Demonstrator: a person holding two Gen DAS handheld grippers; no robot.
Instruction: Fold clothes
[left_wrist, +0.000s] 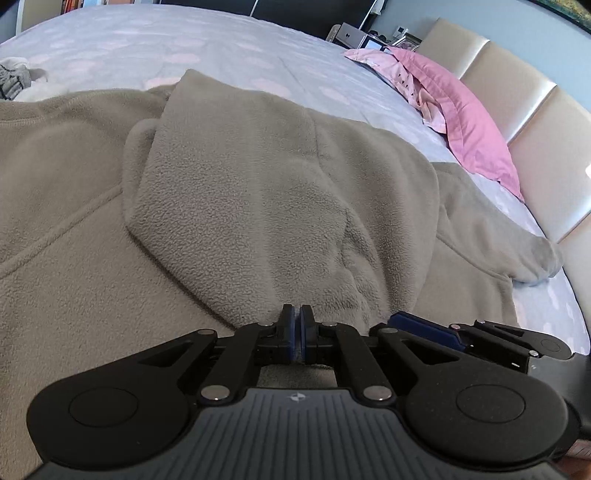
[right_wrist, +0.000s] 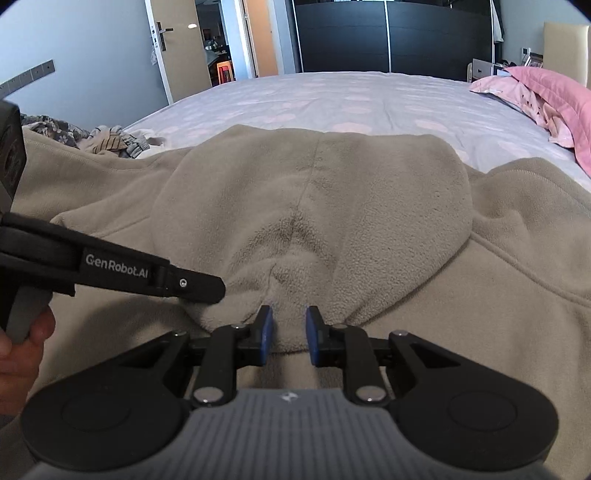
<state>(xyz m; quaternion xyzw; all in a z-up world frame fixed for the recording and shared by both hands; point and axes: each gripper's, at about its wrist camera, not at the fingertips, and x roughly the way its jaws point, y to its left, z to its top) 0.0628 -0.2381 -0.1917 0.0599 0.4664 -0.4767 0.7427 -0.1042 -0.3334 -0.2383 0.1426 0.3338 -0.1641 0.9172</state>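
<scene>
Garment: grey-beige fleece hoodie (right_wrist: 332, 206) spread flat on the bed (right_wrist: 332, 99), hood (left_wrist: 236, 177) folded down over the body, hood point toward both cameras
Sleeve: one sleeve (left_wrist: 509, 240) runs out toward the headboard (left_wrist: 524, 122) side, cuff near the bed edge
Left gripper (left_wrist: 297, 325): fingers pressed together at the hood's near edge; a thin bit of fleece may be caught between the blue pads, cannot tell for sure
Right gripper (right_wrist: 289, 332): fingers spread, the hood's tip lies between the pads, not squeezed
Gripper spacing: just beside each other over the hood tip; the left one shows side-on in the right view
Pillow (left_wrist: 469, 122): pink, by the headboard, well apart from the hoodie
Other clothes (right_wrist: 110, 140): crumpled heap past the hoodie's far left edge
</scene>
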